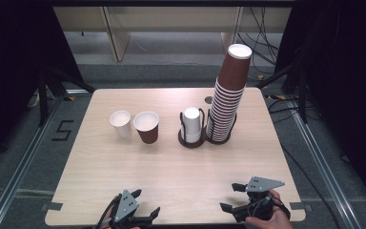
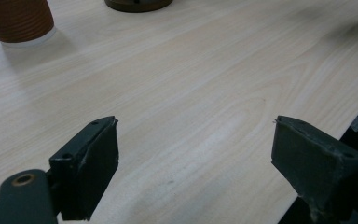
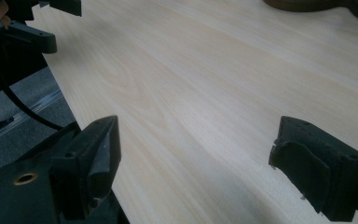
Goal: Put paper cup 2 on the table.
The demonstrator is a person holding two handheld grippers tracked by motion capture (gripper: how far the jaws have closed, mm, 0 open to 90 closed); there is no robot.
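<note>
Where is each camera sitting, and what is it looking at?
High view: above the near edge, looking down on the table, cups, both grippers and a hand.
Left gripper view: on the left gripper, facing a brown cup.
Right gripper view: on the right gripper, facing the left gripper.
All share the table.

The left gripper (image 1: pixel 146 204) and right gripper (image 1: pixel 229 197) sit at the table's (image 1: pixel 171 162) near edge. Well beyond the left gripper stand two single cups (image 1: pixel 120 124) (image 1: pixel 147 127), side by side. Beyond the right gripper, two holders stand together: a short stack (image 1: pixel 191 125), and right of it a tall stack (image 1: pixel 228 95).
</note>
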